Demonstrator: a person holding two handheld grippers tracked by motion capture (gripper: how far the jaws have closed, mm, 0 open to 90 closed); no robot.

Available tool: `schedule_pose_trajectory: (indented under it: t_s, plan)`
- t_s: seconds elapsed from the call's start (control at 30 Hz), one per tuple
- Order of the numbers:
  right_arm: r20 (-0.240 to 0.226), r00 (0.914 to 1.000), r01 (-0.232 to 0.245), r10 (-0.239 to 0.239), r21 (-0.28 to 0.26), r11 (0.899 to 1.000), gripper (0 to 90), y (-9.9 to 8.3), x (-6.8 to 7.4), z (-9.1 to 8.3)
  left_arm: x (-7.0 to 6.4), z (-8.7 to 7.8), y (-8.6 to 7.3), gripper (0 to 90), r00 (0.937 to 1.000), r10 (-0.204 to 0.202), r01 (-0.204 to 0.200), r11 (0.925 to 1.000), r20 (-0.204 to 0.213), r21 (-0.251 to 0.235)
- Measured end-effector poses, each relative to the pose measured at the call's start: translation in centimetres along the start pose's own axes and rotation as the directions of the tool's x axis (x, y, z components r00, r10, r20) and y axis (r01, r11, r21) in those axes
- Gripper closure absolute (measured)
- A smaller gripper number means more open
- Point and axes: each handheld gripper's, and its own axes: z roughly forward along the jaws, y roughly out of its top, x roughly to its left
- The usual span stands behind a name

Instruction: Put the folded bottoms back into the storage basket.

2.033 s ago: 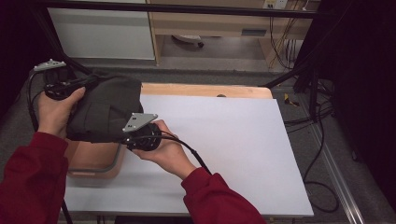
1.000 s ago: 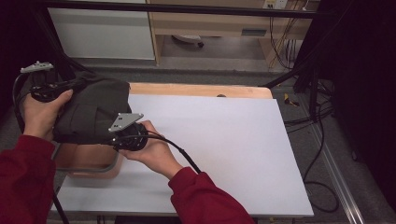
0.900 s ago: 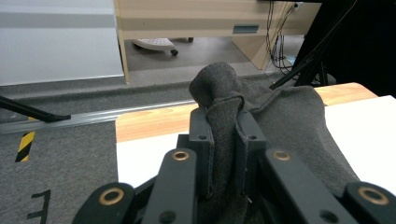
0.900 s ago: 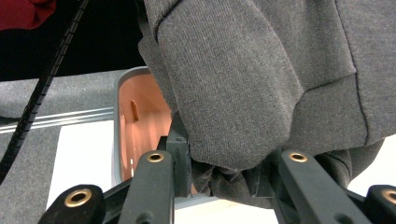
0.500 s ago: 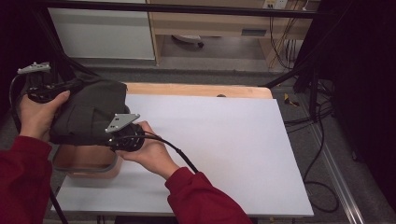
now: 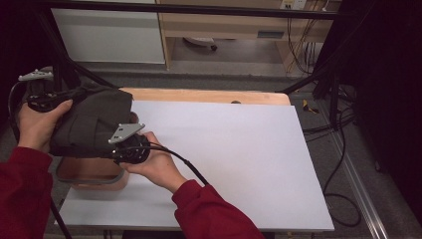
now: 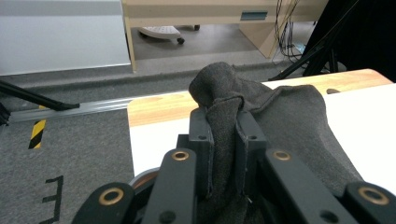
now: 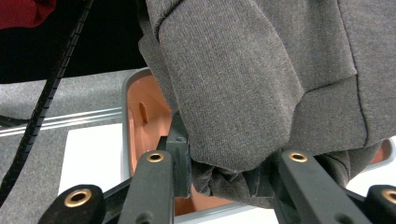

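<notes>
Matt grey knit cloth garment [image 7: 285,116]; smooth orange plastic bin [image 8: 144,126]; wooden table edge [image 6: 209,95]

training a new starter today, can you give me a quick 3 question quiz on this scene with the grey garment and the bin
1. True or false: both tongs are shut on the grey garment.
2. What lies straight below the garment? A) a metal tray B) the orange bin C) a cardboard box
3. Fill in: the left tongs pinch a ____ of the fabric that stands up between the jaws.

Key: 1 true, seen in the view of the left tongs and that of the right tongs. 2 B. 3 fold.
</notes>
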Motion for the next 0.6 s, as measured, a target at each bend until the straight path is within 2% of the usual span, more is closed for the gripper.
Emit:
schedule_pose_trajectory:
  t_s: [0.6]
  plan:
    - [-0.025,0.9995,-0.018,0.018,0.019,1.000,67.7,-0.5,0.3,1.3,1.0,0.5,-1.2,79.5,1.0000,-0.003,0.003,0.9996,-0.003,0.029]
